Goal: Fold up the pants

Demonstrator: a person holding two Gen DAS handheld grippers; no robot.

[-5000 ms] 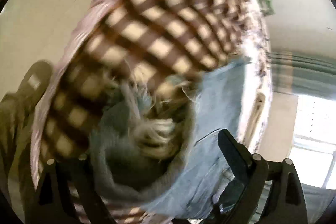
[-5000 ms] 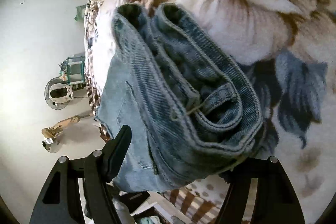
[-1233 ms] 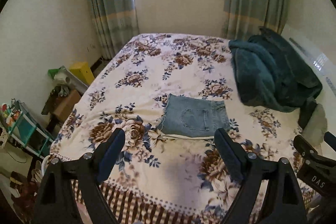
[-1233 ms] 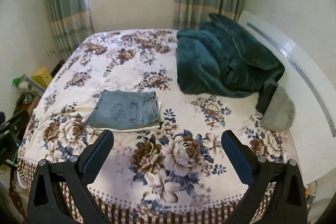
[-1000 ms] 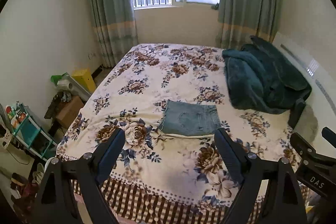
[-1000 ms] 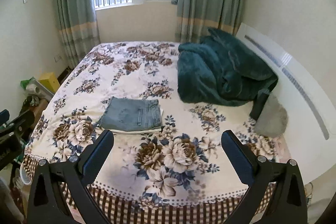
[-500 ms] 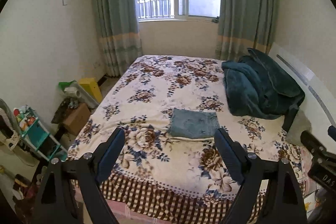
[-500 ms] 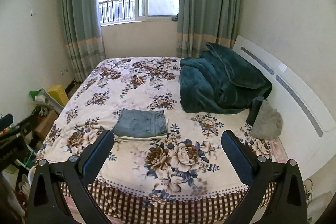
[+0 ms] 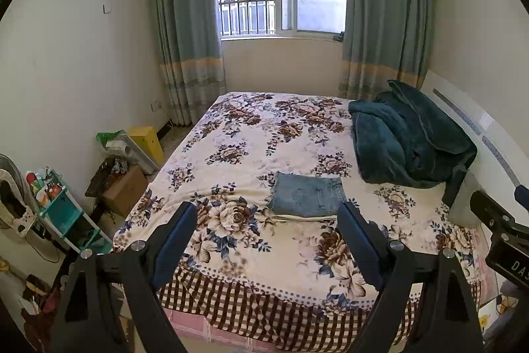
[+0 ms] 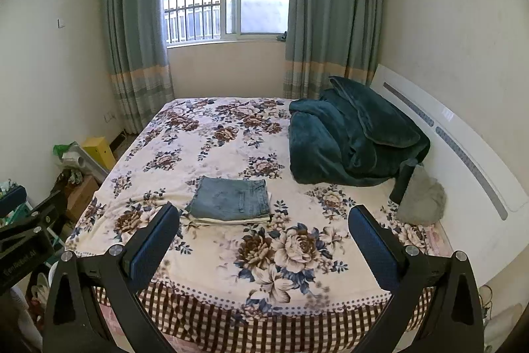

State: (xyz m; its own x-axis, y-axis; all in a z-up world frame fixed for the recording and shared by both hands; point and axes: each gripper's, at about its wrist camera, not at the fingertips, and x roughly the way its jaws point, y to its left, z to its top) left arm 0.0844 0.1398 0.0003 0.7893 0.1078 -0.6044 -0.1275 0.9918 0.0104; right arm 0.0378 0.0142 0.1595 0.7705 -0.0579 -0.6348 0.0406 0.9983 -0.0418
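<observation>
The folded blue denim pants [image 9: 306,195] lie flat on top of a pale folded cloth on the floral bed [image 9: 244,134]; they also show in the right wrist view [image 10: 231,197]. My left gripper [image 9: 267,220] is open and empty, held well back from the foot of the bed. My right gripper [image 10: 264,225] is open and empty too, also far back from the pants. Each gripper's body shows at the edge of the other's view.
A dark teal blanket [image 10: 353,134] is heaped at the right by the white headboard [image 10: 463,154], with a grey pillow [image 10: 421,197] in front. Boxes and a teal shelf [image 9: 62,214] crowd the floor on the left. Window and curtains lie behind.
Both grippers let go of the denim and pulled back and up from the bed; the pants now lie folded and look smaller and farther away.
</observation>
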